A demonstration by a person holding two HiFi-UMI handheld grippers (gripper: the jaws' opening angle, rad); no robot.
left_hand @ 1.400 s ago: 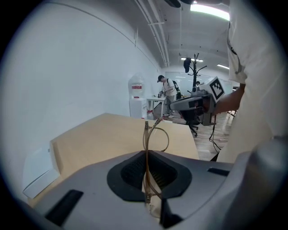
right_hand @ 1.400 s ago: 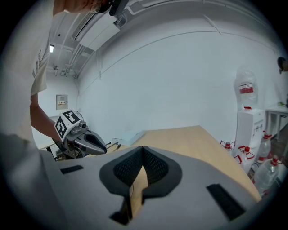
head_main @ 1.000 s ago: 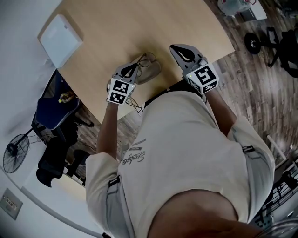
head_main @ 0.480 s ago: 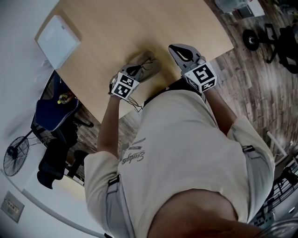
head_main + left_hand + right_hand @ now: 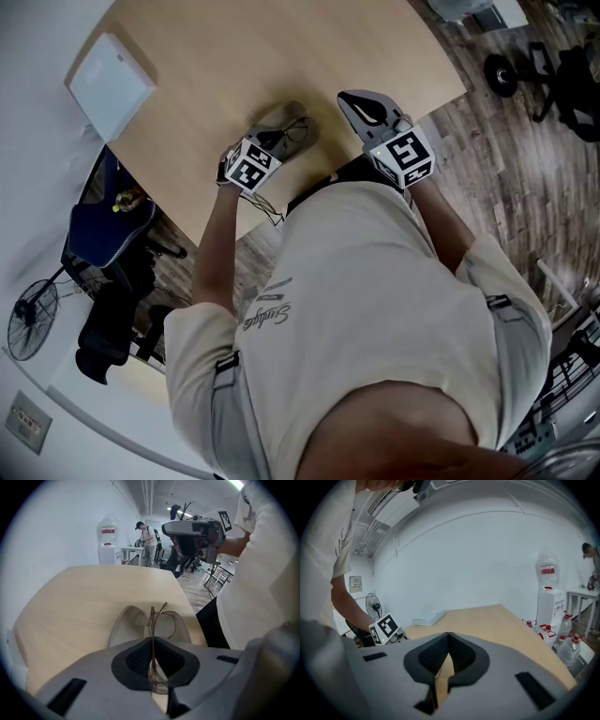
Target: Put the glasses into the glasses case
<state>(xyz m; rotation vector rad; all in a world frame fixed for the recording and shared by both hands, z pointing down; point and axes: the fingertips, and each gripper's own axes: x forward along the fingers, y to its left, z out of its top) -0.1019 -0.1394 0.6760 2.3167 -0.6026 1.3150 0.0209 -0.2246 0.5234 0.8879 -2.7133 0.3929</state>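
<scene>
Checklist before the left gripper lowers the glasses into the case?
1. Left gripper shut on the glasses frame: ok.
2. Glasses case lying open on the table: ok.
3. Glasses lined up over the case opening: ok.
4. Temples folded flat: cannot tell.
5. Right gripper shut, empty, off to the side of the case: ok.

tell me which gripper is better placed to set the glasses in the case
Left. The left gripper is shut on the glasses, over the open case. The right gripper is shut on nothing, off to the side.
</scene>
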